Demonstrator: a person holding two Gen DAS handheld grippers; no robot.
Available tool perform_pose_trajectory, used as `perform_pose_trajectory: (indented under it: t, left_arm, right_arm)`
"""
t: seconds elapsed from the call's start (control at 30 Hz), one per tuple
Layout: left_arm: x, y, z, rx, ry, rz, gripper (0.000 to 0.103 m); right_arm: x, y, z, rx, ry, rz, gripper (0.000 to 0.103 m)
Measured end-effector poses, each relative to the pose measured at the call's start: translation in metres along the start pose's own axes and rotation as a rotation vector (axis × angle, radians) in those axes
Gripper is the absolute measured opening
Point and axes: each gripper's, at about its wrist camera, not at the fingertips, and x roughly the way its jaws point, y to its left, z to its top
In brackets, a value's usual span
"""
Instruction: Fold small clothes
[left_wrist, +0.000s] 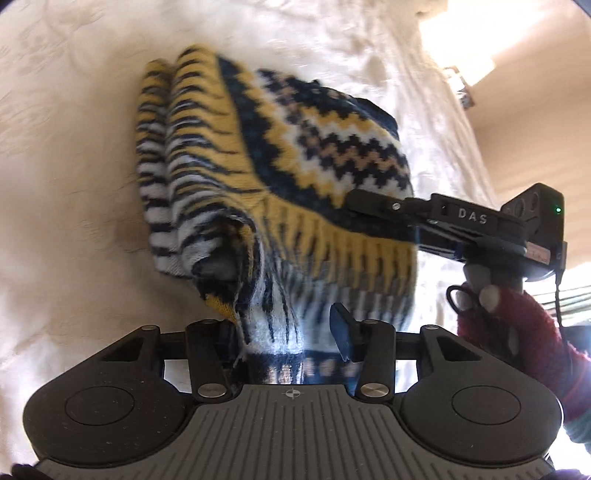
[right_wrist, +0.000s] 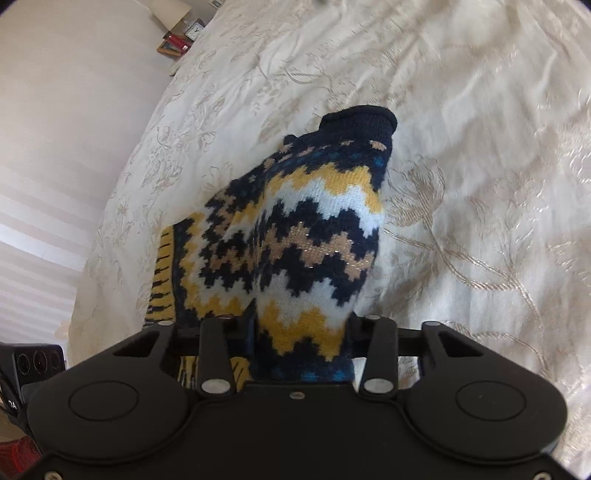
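Observation:
A small knitted sweater in navy, yellow and white zigzags and stripes hangs between both grippers above a cream bedspread. My left gripper is shut on its striped hem, with cloth bunched between the fingers. My right gripper is shut on the zigzag part of the sweater; its navy collar points away. In the left wrist view the right gripper reaches in from the right and pinches the sweater's edge.
The embroidered cream bedspread fills the area below. A white wall and a small shelf with a clock and books lie at the far left. A hand in a red glove holds the right gripper.

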Motion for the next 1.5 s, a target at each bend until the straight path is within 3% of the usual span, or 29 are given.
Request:
perform_pose_trajectory:
  t: [0.23, 0.43, 0.5, 0.63, 0.73, 0.8, 0.93, 1.0, 1.2, 1.37, 1.5]
  left_arm:
    - [-0.001, -0.047, -0.04, 0.054, 0.036, -0.079, 0.044]
    - [0.014, -0.082, -0.092, 0.088, 0.094, -0.098, 0.045]
    - [0.02, -0.087, -0.109, 0.104, 0.112, -0.054, 0.045]
    - [0.03, -0.085, -0.132, 0.141, 0.142, 0.175, 0.045]
    - [0.014, -0.088, -0.138, 0.136, 0.099, 0.216, 0.047]
    - [0.0, -0.1, -0.145, 0.192, 0.048, 0.254, 0.047]
    - [-0.028, -0.121, -0.139, 0.288, -0.077, 0.28, 0.047]
    - [-0.031, -0.136, -0.132, 0.323, -0.128, 0.272, 0.049]
    - [0.012, -0.176, -0.095, 0.382, -0.189, 0.288, 0.055]
    - [0.038, -0.167, -0.073, 0.33, -0.188, 0.353, 0.055]
    - [0.045, -0.14, -0.071, 0.288, -0.105, 0.468, 0.055]
  right_arm:
    - [-0.058, -0.007, -0.029, 0.025, -0.033, -0.075, 0.048]
    - [-0.107, -0.024, -0.07, 0.051, -0.027, -0.148, 0.048]
    - [-0.113, -0.03, -0.085, 0.059, -0.018, -0.168, 0.051]
    - [-0.105, -0.035, -0.108, 0.012, 0.041, -0.279, 0.06]
    - [-0.112, -0.035, -0.114, 0.0, 0.022, -0.277, 0.063]
    - [-0.122, -0.034, -0.116, -0.022, 0.0, -0.272, 0.066]
    - [-0.142, -0.033, -0.113, -0.063, -0.053, -0.27, 0.067]
    - [-0.152, -0.034, -0.112, -0.075, -0.087, -0.27, 0.072]
    - [-0.158, -0.039, -0.099, -0.085, -0.144, -0.317, 0.072]
    - [-0.159, -0.048, -0.09, -0.071, -0.165, -0.362, 0.072]
    - [-0.153, -0.055, -0.082, -0.055, -0.17, -0.373, 0.072]
